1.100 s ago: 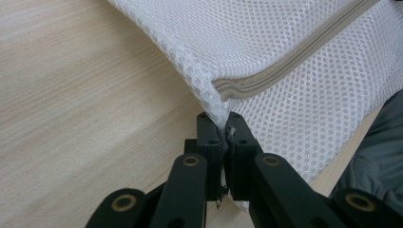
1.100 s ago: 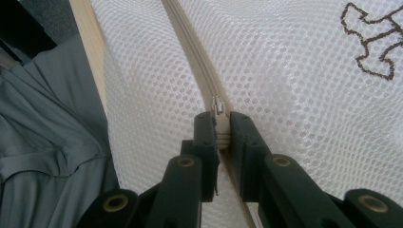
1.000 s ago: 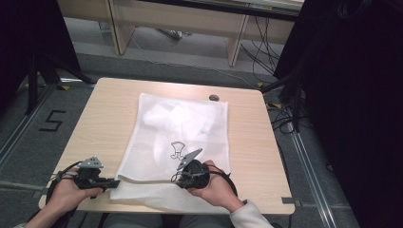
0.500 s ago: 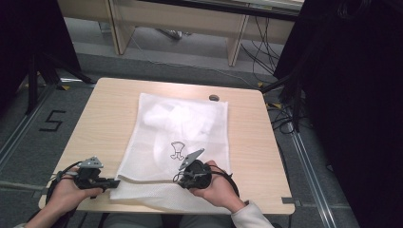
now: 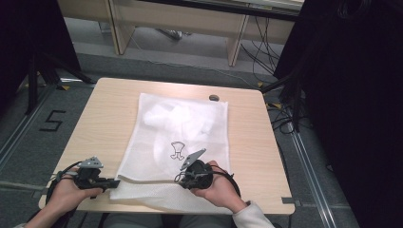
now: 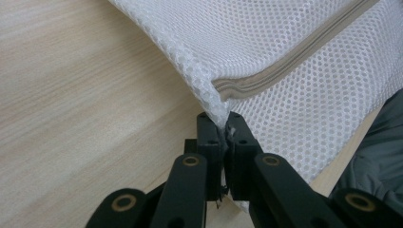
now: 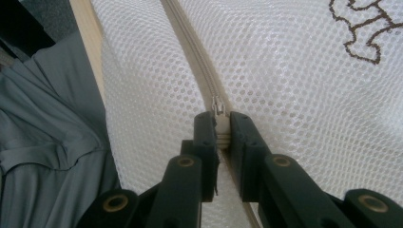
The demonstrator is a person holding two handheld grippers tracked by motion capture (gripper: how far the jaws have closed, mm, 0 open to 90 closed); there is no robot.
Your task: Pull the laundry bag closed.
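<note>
A white mesh laundry bag (image 5: 180, 128) lies flat on the wooden table (image 5: 247, 128), with a small brown figure printed on it (image 5: 177, 149). Its beige zipper (image 7: 190, 52) runs along the near end. My left gripper (image 5: 115, 182) is shut on the bag's near left corner (image 6: 219, 114), at the end of the zipper. My right gripper (image 5: 183, 175) is shut on the zipper pull (image 7: 217, 107), near the middle of the bag's near edge. The near end of the bag hangs slightly over the table's front edge.
A small dark round object (image 5: 214, 98) sits on the table just beyond the bag's far right corner. Grey clothing of the person (image 7: 43, 142) is right below the front edge. Cables (image 5: 266, 52) and desk legs stand on the floor beyond the table.
</note>
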